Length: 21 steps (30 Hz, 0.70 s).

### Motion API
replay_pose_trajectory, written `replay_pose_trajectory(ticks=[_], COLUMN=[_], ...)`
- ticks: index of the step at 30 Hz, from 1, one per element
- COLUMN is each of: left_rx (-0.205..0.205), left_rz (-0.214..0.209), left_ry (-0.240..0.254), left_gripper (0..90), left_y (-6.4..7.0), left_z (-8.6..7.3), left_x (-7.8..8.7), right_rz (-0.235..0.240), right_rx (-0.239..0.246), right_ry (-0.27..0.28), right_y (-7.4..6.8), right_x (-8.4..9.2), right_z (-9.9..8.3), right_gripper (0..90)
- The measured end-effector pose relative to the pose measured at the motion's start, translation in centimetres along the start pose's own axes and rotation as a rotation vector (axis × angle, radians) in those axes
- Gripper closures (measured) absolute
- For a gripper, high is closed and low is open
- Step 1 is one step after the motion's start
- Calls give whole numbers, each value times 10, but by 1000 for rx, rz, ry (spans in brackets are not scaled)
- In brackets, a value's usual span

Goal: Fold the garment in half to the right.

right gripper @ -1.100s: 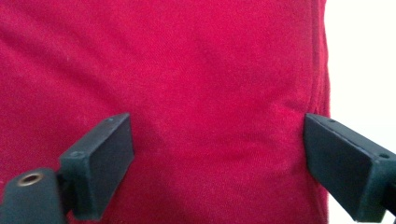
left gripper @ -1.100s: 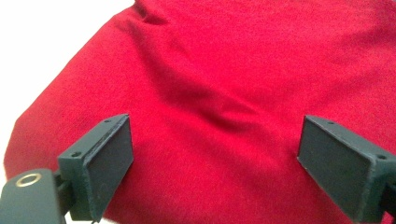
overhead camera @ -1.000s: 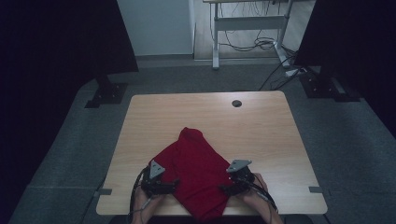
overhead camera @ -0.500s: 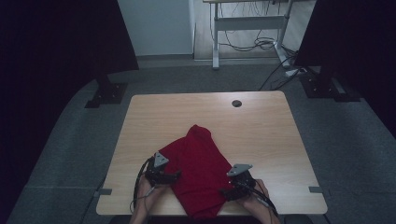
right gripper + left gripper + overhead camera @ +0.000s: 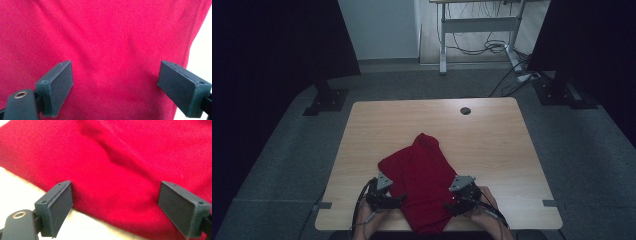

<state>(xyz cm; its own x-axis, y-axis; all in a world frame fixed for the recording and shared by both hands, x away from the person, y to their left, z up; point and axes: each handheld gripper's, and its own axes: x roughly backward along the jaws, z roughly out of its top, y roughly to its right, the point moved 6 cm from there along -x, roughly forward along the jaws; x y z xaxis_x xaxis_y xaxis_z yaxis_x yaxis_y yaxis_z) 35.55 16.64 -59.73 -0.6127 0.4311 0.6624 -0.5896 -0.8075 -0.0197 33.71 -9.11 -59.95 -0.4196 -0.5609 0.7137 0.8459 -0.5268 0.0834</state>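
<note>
High view: red cloth [image 5: 422, 180] heaped near tabletop [image 5: 492, 145] edge; left tool [image 5: 398, 199] and right tool [image 5: 451, 205] released, flanking it, likely poised to pinch edges.

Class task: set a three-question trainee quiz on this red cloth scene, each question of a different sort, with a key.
1. True or false: the left hand-held gripper stands open at the cloth.
2. Which is at the table's far edge? A a round dark hole; B a cup; C a folded towel.
3. Fill in: the right hand-held gripper is at the cloth's ____ side in the high view.

Key: 1 true; 2 A; 3 right.
</note>
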Motion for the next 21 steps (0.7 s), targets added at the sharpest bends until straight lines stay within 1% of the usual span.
replay_pose_trajectory(ticks=[1,2,3,6,7,8,9,10,12,13,14,15,16,17,18,19,20,21], left_rx=[-15,-15,-17,-14,-14,25,25,25,25,-20,-6,-6,-6,-19,-19,-19,-68,-68], left_rz=[-10,-10,-22,-23,-23,-26,-26,-26,-26,21,-26,-26,-26,-156,-156,-156,-159,-159], left_ry=[2,2,8,4,4,19,19,19,19,71,93,93,93,78,78,78,14,14], left_gripper=[146,147,150,150,150,153,172,172,172,172,197,190,190,177,170,170,170,163], left_y=[-3,-3,-6,-8,-8,-17,-17,-17,-17,-9,-3,-3,-3,21,21,21,31,31], left_z=[6,6,13,16,16,23,23,23,23,32,33,33,33,24,24,24,12,12], left_x=[-7,-7,-15,-18,-18,-28,-28,-28,-28,-1,7,7,7,17,17,17,12,12], right_rz=[0,0,-13,-17,-17,1,1,11,11,11,10,10,7,16,16,15,15,15], right_rx=[0,0,-48,-57,-69,-85,-85,-87,-87,-87,-83,-83,-84,-78,-78,-65,-65,-65], right_ry=[0,0,-3,-8,-16,-36,-36,-34,-34,-34,46,46,50,43,43,33,33,33], right_y=[0,0,-2,-3,-6,-12,-12,-12,-12,-12,-2,-2,1,3,3,3,3,3], right_x=[0,0,5,5,7,9,9,10,10,10,18,18,19,16,16,14,14,14], right_z=[0,0,-5,-5,-6,-6,-6,-5,-5,-5,2,2,2,0,0,-1,-1,-1], right_gripper=[132,132,144,144,144,147,147,147,160,160,154,154,154,143,143,143,142,142])
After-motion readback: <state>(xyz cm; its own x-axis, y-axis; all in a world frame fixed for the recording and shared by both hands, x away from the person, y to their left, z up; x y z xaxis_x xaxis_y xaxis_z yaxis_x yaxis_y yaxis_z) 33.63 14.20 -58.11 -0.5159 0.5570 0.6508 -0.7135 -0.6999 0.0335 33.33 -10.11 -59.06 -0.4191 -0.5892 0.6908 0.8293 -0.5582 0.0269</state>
